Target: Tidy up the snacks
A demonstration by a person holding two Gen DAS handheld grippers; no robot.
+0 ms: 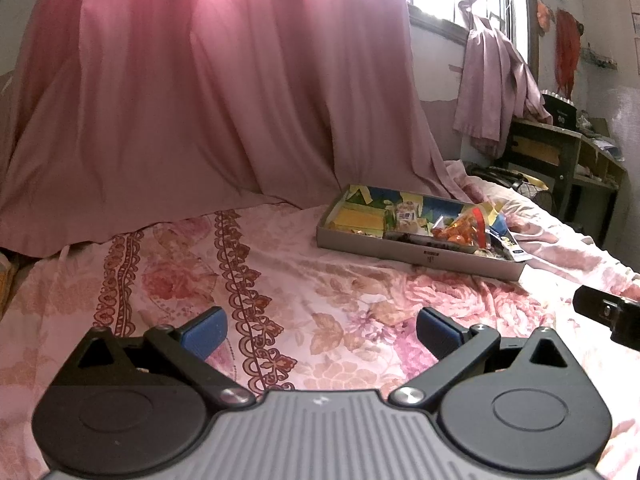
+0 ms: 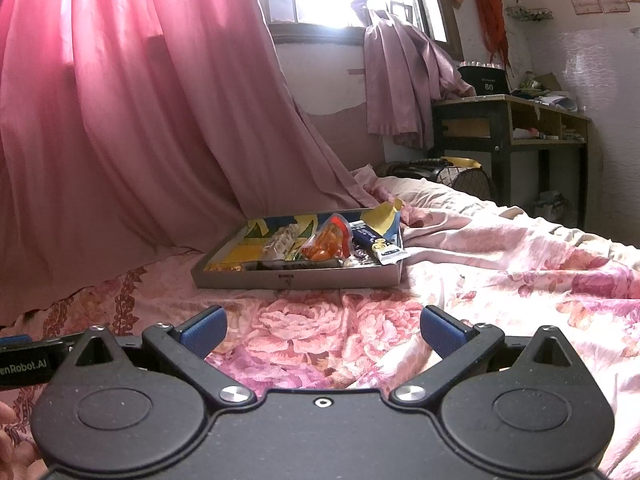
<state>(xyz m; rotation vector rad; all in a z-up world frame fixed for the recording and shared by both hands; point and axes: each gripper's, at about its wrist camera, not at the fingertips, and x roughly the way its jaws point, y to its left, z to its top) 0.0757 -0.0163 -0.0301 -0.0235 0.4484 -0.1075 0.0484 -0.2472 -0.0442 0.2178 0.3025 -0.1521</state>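
A shallow grey cardboard box (image 1: 400, 249) lies on the floral bedsheet and holds several snack packets: yellow packs, an orange candy bag (image 1: 460, 232) and a dark blue packet (image 2: 370, 236). The same box shows in the right wrist view (image 2: 320, 278). My left gripper (image 1: 322, 330) is open and empty, low over the bedsheet, well short of the box. My right gripper (image 2: 324, 330) is open and empty too, in front of the box. The right gripper's side shows at the left wrist view's right edge (image 1: 608, 314).
A pink curtain (image 1: 220, 100) hangs behind the bed down to the sheet. A dark wooden desk (image 2: 512, 120) with clutter stands at the right by the window. A wire basket (image 2: 468, 178) sits beyond the bed's far edge. The bedsheet (image 2: 500, 272) is rumpled at the right.
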